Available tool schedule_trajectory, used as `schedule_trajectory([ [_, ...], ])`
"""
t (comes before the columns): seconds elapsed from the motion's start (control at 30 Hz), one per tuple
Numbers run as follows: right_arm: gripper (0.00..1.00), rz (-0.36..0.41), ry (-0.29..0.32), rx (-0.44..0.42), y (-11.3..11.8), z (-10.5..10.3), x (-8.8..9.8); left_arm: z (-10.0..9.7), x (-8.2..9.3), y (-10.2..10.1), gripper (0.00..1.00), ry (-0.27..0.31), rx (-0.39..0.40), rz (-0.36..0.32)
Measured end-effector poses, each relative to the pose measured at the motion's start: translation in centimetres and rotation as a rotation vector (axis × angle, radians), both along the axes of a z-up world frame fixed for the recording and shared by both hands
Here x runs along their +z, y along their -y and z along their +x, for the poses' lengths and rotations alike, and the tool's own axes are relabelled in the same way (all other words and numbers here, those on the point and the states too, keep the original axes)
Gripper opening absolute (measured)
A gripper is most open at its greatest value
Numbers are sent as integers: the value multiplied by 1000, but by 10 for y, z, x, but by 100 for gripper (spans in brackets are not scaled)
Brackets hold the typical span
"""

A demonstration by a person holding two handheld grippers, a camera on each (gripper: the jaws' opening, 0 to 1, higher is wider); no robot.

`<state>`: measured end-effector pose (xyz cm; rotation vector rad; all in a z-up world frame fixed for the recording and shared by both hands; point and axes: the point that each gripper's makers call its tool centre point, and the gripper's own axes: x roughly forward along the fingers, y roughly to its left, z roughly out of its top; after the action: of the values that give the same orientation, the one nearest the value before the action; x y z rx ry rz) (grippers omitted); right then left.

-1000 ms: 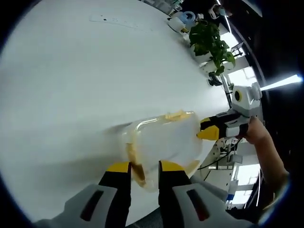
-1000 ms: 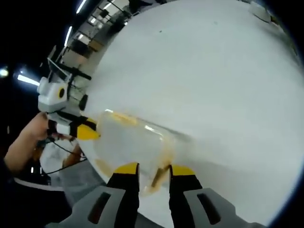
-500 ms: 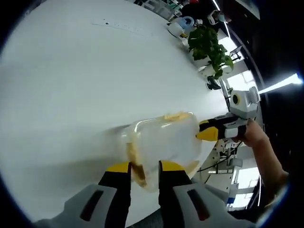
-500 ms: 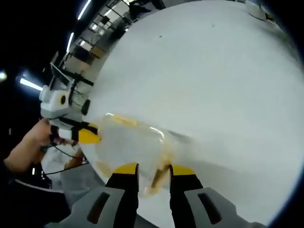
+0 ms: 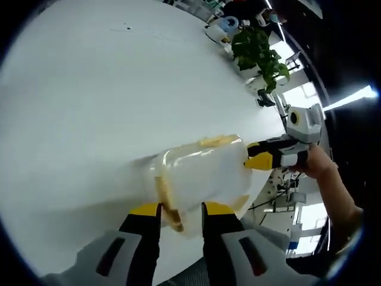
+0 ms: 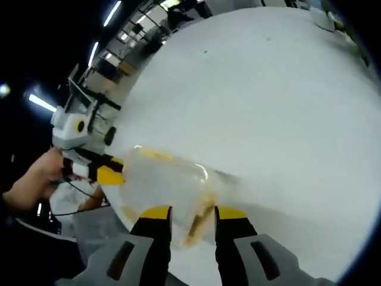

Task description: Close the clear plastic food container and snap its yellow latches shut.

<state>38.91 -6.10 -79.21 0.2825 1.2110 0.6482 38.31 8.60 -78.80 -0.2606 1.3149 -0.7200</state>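
While both hand-held grippers work opposite ends of it, the clear container (image 5: 199,173) lies near the edge of the white surface (image 5: 89,89), its long axis running from one gripper to the other. The left hand-held gripper (image 5: 181,211) has its jaws astride the near short end, a narrow gap between them, the yellow latch (image 5: 165,199) sitting in that gap; they look parted around it rather than clamped, tho I can't be sure of contact. From the other side, the right hand-held gripper (image 6: 186,214) stands the same way over its own end latch (image 6: 199,217), jaws a little apart, plastic between. So each gripper has a latch right at its tips, neither nearer than the other (as symmetrical as it gets). The lid looks seated already, I'd judge; whether the end latches are snapped I can't tell.

Beyond: a potted plant (image 5: 257,50) and a blue-and-white kettle-like thing (image 5: 223,27) at the far side of the surface, ceiling strip lights (image 6: 98,50), office clutter behind.
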Motion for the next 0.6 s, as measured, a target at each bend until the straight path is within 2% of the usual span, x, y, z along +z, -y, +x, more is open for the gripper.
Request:
schedule_trajectory([
  [0.07, 26, -4, 13, 6, 1, 0, 0, 2, 1, 1, 34, 15, 11, -6],
  [0.2, 26, -14, 36, 16, 6, -2, 0, 3, 0, 0, 35, 37, -28, 14],
  [0.37, 26, -12, 32, 50, 8, -6, -1, 2, -1, -2, 35, 50, -62, 35],
  [0.47, 25, -48, 66, 79, 12, -3, 1, 4, -2, -8, 35, 113, -146, 102],
  [0.6, 25, -75, 114, 165, 11, -2, 8, 8, 3, -7, 36, 180, -224, 127],
])
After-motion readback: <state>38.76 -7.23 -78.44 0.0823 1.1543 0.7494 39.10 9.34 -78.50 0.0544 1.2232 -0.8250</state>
